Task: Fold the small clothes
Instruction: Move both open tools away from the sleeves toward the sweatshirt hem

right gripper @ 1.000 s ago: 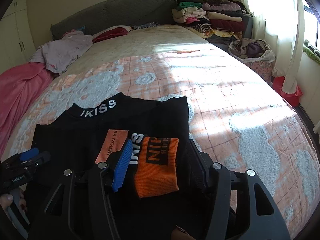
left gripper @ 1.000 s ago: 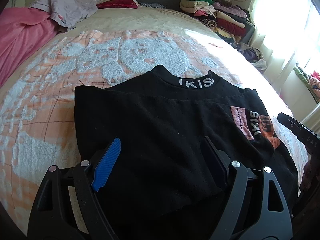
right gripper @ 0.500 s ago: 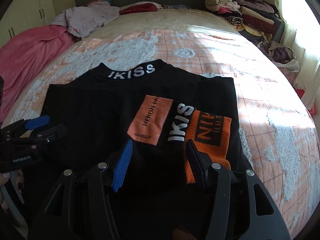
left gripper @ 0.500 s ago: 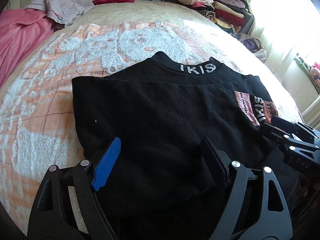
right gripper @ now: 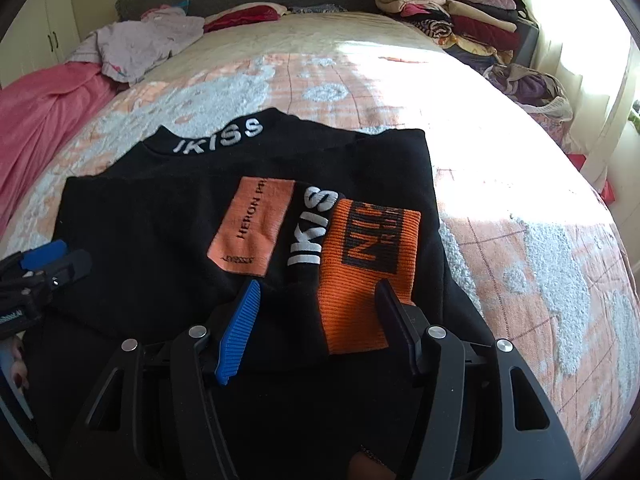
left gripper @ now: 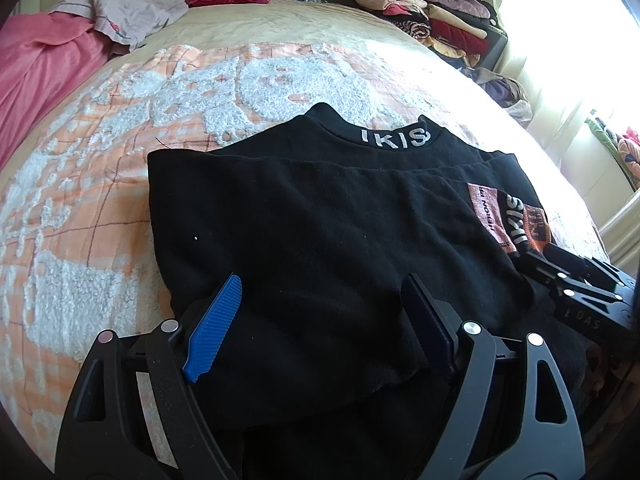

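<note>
My left gripper (left gripper: 320, 312) hangs over the near left part of the black top (left gripper: 304, 232), jaws spread wide, blue pad (left gripper: 214, 330) one side, dark pad (left gripper: 426, 322) the other. Cloth fills the gap between them, but the pads don't press on it. Whether the tips touch the fabric, I can't tell; black on black swallows the edges down here.

The top lies flat on the near half of the bed (left gripper: 120, 184), on the orange-and-white fuzzy blanket (left gripper: 72, 280), collar pointing far. From the left camera the collar lettering (left gripper: 394, 138) reads cut short, its last letter lost round the curve; from the right camera it shows whole (right gripper: 218, 140).

My right gripper (right gripper: 316, 300) sits over the near right part, above the sleeve folded across the front. Its jaws are opening, narrower than the left pair, with the orange cuff (right gripper: 368, 272) and black cloth between them and no squeeze on either that I can see. The cuff's print is half hidden in a crease; the peach patch (right gripper: 252, 224) beside it is clipped by the sleeve lying over it.

From the left camera the right gripper (left gripper: 576, 280) shows only as black links at the right edge, fingers out of sight. From the right camera the left gripper (right gripper: 52, 260) pokes in at the left edge, a bit of blue showing.

The near hem is hidden under both gripper bodies. Far off: a pink sheet (right gripper: 44, 112) on the left and stacked clothes (right gripper: 452, 4) far right, washed out by window glare.
</note>
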Demonstrator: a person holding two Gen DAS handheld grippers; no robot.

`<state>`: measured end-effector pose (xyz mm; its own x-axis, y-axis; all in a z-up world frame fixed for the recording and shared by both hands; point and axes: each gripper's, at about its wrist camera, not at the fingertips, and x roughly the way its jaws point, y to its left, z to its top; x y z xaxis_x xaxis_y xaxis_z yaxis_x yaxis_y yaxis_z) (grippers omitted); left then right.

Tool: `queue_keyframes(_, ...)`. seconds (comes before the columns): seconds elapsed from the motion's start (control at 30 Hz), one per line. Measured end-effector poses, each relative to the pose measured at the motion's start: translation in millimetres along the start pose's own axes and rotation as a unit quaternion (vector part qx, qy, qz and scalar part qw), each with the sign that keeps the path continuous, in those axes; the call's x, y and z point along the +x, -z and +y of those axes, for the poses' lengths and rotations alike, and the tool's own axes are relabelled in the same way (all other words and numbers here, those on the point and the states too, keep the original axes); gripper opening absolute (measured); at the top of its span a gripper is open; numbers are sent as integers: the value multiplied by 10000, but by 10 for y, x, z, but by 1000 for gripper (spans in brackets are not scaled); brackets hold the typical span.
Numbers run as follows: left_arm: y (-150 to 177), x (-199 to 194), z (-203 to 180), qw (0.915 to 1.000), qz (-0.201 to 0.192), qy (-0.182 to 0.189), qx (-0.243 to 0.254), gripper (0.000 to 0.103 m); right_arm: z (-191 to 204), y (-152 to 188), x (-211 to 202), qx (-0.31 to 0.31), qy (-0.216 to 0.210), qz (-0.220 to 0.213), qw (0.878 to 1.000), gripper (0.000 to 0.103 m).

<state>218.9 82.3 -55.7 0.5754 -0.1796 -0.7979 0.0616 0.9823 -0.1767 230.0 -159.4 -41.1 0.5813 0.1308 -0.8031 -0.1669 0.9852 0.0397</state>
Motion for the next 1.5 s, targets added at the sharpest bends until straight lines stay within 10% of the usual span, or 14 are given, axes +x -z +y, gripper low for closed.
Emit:
queue_keyframes(0.3,50,-126,-26,10000,32,57,47,75,243,85,-220,-263,-627,-98,9976,58)
queue_keyframes(0.83,111,-206,-136,9999,-45,-44,127,75,179,198,-256,73,-545,-136,9984,59)
queue_keyframes(1.1,102,-325,-163,9997,-231,-34,74,93,48,211,-402,370,-405,-301,9980,90)
queue_keyframes(1.5,205,-509,-70,9985,-491,-227,-14,93,-66,230,-589,629,-314,-591,9958,97)
